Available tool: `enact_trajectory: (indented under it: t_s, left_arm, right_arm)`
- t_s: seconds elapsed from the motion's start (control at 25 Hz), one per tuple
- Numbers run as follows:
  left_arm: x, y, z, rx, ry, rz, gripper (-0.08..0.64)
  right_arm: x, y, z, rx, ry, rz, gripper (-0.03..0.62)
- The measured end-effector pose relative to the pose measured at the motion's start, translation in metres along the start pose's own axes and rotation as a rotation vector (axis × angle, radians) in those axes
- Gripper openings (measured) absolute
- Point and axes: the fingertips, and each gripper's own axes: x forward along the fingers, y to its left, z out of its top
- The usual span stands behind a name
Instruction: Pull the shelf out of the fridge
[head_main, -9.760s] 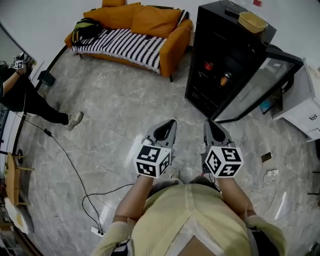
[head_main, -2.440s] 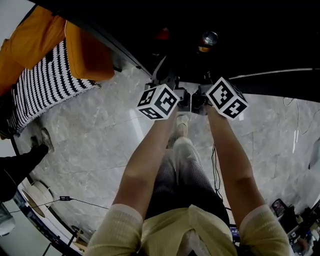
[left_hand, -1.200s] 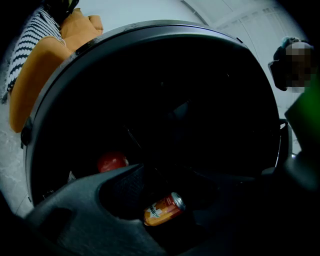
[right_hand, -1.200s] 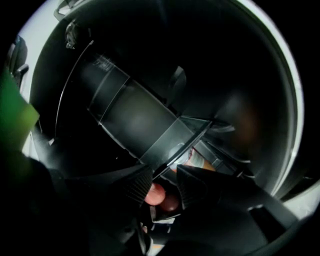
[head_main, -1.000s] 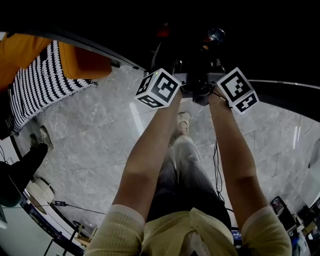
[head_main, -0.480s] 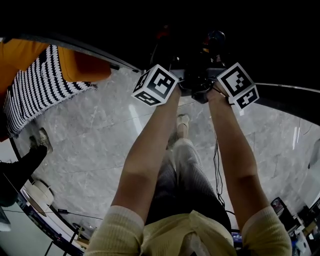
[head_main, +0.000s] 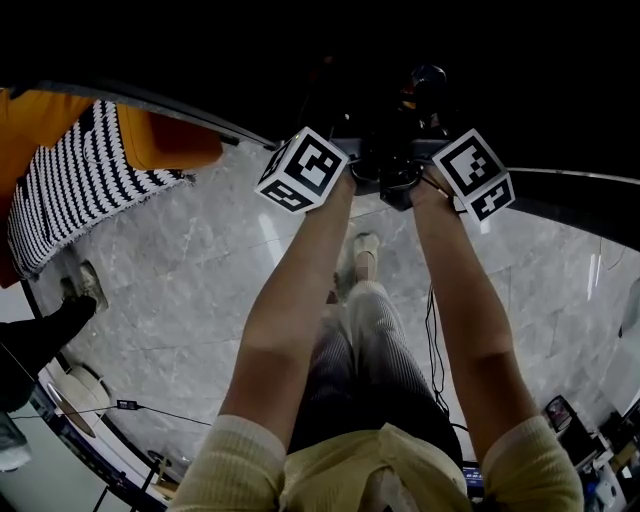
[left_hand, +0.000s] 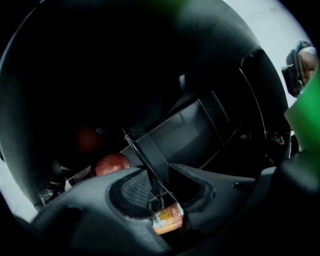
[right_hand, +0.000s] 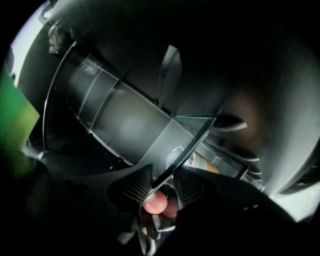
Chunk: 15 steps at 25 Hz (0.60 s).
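The fridge (head_main: 300, 50) is a dark cavity at the top of the head view, and both my arms reach into it. Only the marker cubes show there, left (head_main: 303, 170) and right (head_main: 472, 173). In the left gripper view the thin front edge of the glass shelf (left_hand: 142, 157) runs between the jaws of my left gripper (left_hand: 159, 182). Those jaws are closing, with a gap still beside the edge. In the right gripper view the glass shelf (right_hand: 175, 137) passes between the ribbed pads of my right gripper (right_hand: 162, 185), which touch it on both sides.
A red apple (left_hand: 112, 163) and an orange can (left_hand: 167, 218) sit in the fridge near the left jaws. A red fruit (right_hand: 155, 202) shows behind the right pads. An orange sofa (head_main: 160, 140) with a striped blanket (head_main: 90, 190) stands left. Another person's shoe (head_main: 45, 330) is at the far left.
I have gone from standing back from the fridge to reaching both grippers into it. Over the last second the left cube drifted slightly left; the right one barely moved.
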Motion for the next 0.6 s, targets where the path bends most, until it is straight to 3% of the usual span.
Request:
enact_trajectory:
  t_s: [0.6]
  left_arm:
    - [-0.026,0.002,-0.006,0.016,0.025,0.007,0.112]
  right_arm:
    - [-0.02,-0.002,-0.013,0.002,0.011,-0.009,0.13]
